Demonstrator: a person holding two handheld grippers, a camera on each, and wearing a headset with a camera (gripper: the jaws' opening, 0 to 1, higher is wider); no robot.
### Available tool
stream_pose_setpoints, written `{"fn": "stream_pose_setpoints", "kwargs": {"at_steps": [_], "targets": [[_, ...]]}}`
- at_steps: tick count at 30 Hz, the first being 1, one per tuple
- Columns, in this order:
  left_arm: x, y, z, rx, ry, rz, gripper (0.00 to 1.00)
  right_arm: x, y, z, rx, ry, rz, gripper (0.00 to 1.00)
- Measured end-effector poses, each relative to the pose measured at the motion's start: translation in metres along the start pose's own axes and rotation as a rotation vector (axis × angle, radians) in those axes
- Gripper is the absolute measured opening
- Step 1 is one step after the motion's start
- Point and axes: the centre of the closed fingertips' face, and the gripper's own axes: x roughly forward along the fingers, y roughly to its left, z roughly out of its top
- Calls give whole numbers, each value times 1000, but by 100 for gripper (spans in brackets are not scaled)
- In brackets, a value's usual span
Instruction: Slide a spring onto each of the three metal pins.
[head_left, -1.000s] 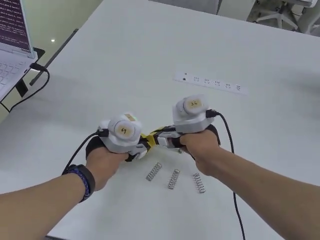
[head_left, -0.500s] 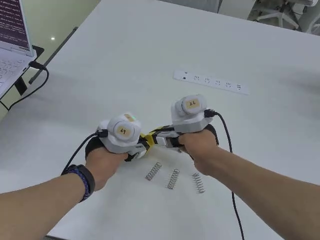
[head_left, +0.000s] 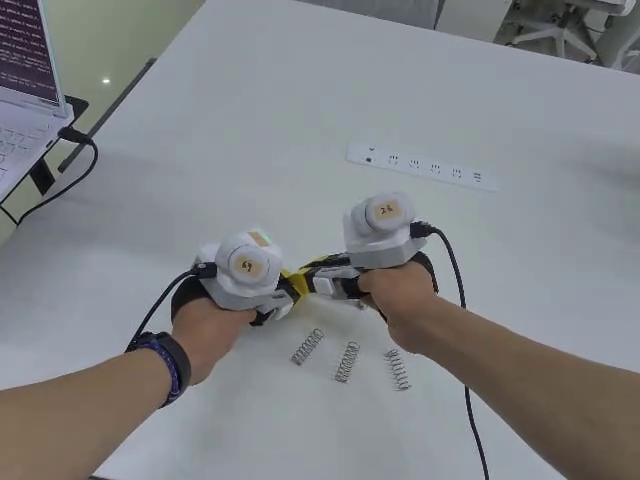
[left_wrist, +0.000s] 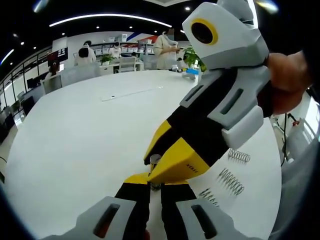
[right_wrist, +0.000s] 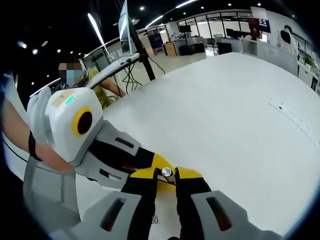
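Nearest in the head view, three springs (head_left: 347, 360) lie loose on the white worktop (head_left: 250, 120), side by side in a short row, each apart from the next. They sit at about 6 o'clock from the spot where the two tools meet, and none of them is on a pin.

Just past them, the left tool (head_left: 289, 284) and the right tool (head_left: 313, 278) point tip to tip, the left coming in from 9 o'clock and the right from 3 o'clock. Their yellow jaw ends touch or nearly touch.

In the right gripper view, a metal pin (right_wrist: 166, 172) shows end-on between that tool's own jaw tips, which are pressed in on it. In the left gripper view, the pin stands at the tips of the left tool's jaws. Those jaws are drawn close with a narrow gap, and whether they grip the pin cannot be told. The right tool's yellow jaws reach the pin from 2 o'clock, and the springs lie at 4 o'clock.

Farther off in the head view, a white power strip (head_left: 420, 165) lies flat at 1 o'clock. A laptop (head_left: 20, 90) with a black cable (head_left: 70, 170) sits at the 10 o'clock edge.
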Motion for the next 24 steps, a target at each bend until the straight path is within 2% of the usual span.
{"fn": "stream_pose_setpoints", "kwargs": {"at_steps": [8,24], "targets": [[0,1,1,6,0,3,0,-9,3,2,-19,-13,10,20],[3,6,3,-13,-4,11,0,-50,7,7,-66,-82,10,39]]}}
